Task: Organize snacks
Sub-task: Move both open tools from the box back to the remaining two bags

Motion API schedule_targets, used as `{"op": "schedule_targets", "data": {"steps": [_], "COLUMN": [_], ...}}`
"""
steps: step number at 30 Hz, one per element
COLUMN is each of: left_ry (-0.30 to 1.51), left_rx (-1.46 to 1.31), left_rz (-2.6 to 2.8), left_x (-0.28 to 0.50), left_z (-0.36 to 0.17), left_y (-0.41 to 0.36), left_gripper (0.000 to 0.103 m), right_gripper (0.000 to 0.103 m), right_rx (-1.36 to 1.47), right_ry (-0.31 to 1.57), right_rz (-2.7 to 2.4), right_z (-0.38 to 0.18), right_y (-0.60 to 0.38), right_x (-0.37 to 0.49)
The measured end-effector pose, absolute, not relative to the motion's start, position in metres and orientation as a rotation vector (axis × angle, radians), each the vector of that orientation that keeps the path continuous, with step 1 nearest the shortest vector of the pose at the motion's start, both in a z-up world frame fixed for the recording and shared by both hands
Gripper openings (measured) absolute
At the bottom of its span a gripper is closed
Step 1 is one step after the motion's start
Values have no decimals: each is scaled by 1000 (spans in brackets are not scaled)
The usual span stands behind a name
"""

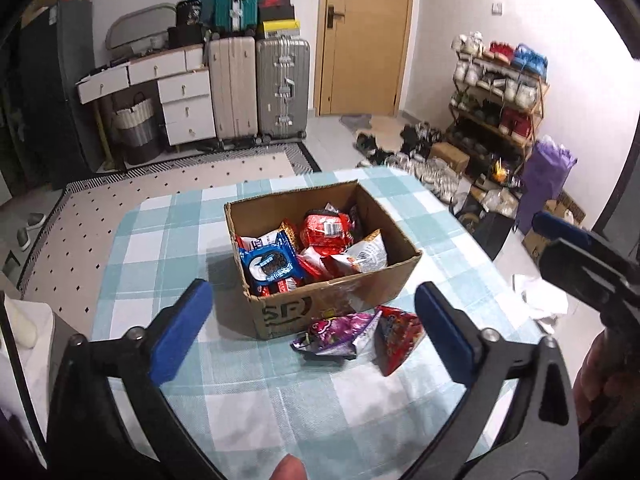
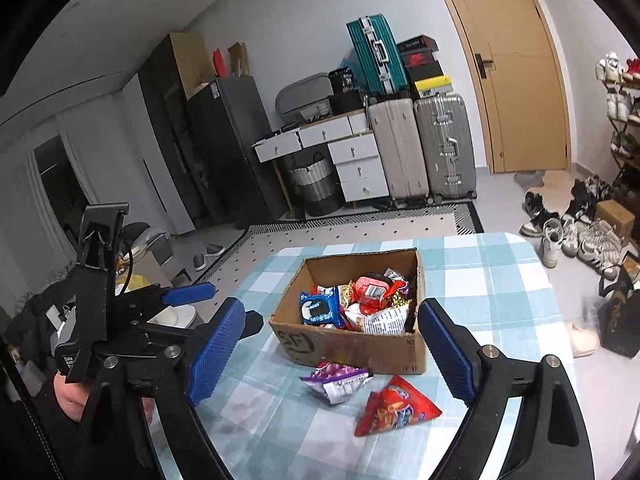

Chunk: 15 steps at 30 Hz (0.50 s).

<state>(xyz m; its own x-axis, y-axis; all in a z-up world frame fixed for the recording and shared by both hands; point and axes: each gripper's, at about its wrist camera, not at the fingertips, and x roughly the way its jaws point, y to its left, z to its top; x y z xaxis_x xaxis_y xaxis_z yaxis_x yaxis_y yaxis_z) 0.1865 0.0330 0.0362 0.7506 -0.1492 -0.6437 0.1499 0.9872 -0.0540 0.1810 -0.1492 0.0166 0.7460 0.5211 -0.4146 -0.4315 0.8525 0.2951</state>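
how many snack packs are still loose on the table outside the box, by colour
purple pack: 1
red pack: 1
total: 2, both lying on the checked tablecloth in front of the cardboard box

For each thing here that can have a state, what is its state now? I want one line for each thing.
Box: open on top, upright, holding many snack packs.
Purple pack: lying on the table, outside the box.
Red pack: lying on the table beside the purple pack, outside the box.
Left gripper: open, holding nothing.
Right gripper: open, holding nothing.
Door: closed.
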Motion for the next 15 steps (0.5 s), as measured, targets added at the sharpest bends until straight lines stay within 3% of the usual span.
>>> {"op": "schedule_targets", "data": {"steps": [15], "left_ry": [649], "left_rx": [-31], "left_rz": [-36], "left_x": [120], "left_z": [10], "left_y": [44], "left_gripper": [102], "right_gripper": [92], "right_rx": [91], "right_ry": [468], "right_rz": [475], "right_z": [-3], "right_y": [-141], "right_x": [106]}}
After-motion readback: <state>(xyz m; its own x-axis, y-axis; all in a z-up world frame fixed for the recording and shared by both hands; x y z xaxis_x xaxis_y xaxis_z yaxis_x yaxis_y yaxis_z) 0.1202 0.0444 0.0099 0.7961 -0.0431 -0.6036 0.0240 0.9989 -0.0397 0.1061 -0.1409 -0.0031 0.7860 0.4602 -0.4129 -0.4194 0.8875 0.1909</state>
